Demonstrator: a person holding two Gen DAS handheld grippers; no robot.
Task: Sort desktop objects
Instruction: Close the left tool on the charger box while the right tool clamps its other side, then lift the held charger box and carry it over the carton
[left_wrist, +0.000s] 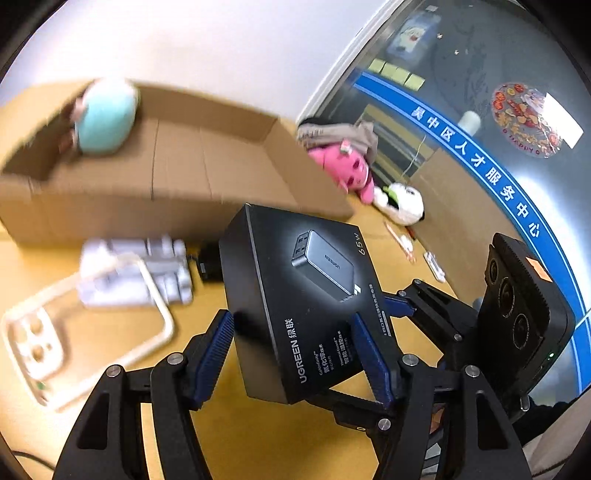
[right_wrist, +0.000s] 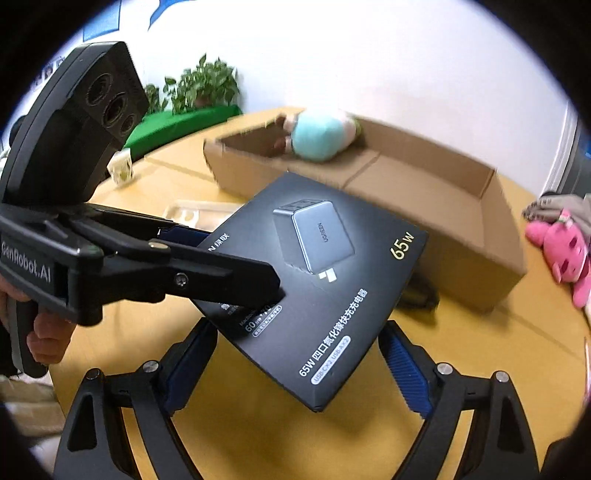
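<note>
1. The yellow table (left_wrist: 280, 435) fills the lower half of both views.
2. An open cardboard box (left_wrist: 177, 177) lies across the upper left of the left wrist view, with a teal plush (left_wrist: 105, 116) at its far left end.
3. The black charger box (left_wrist: 295, 295) sits mid-frame, lifted and tilted, clamped between the left gripper (left_wrist: 295, 354) pads.
4. The right gripper (right_wrist: 299, 365) stands spread, its pads apart from the box edges.
5. A pink plush (left_wrist: 345, 168) lies upper right of centre.
6. A clear phone case (left_wrist: 74, 332) lies at lower left.
</note>
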